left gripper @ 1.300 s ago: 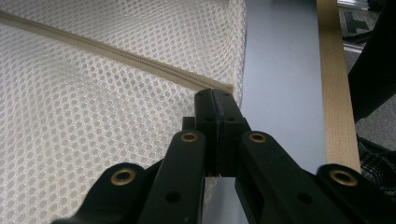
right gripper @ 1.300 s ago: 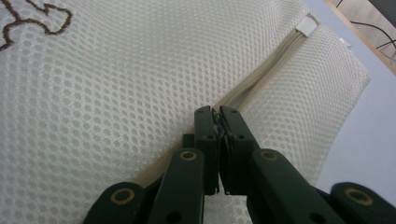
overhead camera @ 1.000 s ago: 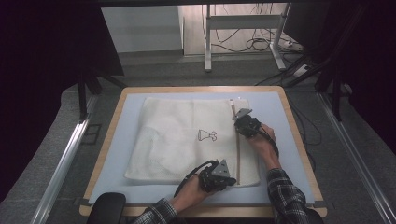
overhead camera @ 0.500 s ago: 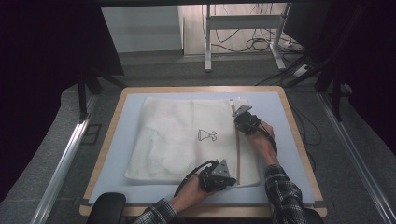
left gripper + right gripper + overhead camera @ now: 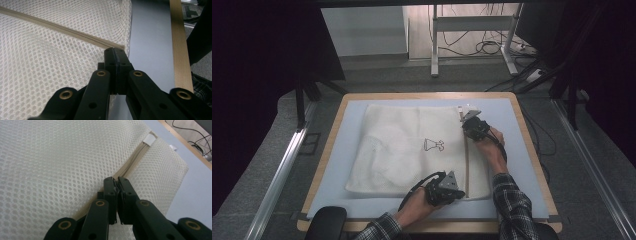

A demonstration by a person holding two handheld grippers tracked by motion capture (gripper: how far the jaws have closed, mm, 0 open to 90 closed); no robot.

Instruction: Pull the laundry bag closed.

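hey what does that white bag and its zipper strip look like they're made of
The bag looks like white synthetic mesh, matte, judging by its honeycomb holes. The zipper strip appears to be beige woven tape with fine coil teeth, probably nylon; that can't be confirmed.

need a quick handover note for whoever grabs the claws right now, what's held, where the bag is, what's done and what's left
Left claw: shut on the near end of the zip, at the bag's near edge.
Right claw: shut on the zip near its far end; what exactly sits between its jaws is hidden, likely the slider.
Mesh bag: lies flat on the blue mat, zip running along its right side, white tab at the far end.
Done: both ends gripped, zip line held straight.
Left: whether the zip is open or closed cannot be told; probably finish the slider's run, then let go.
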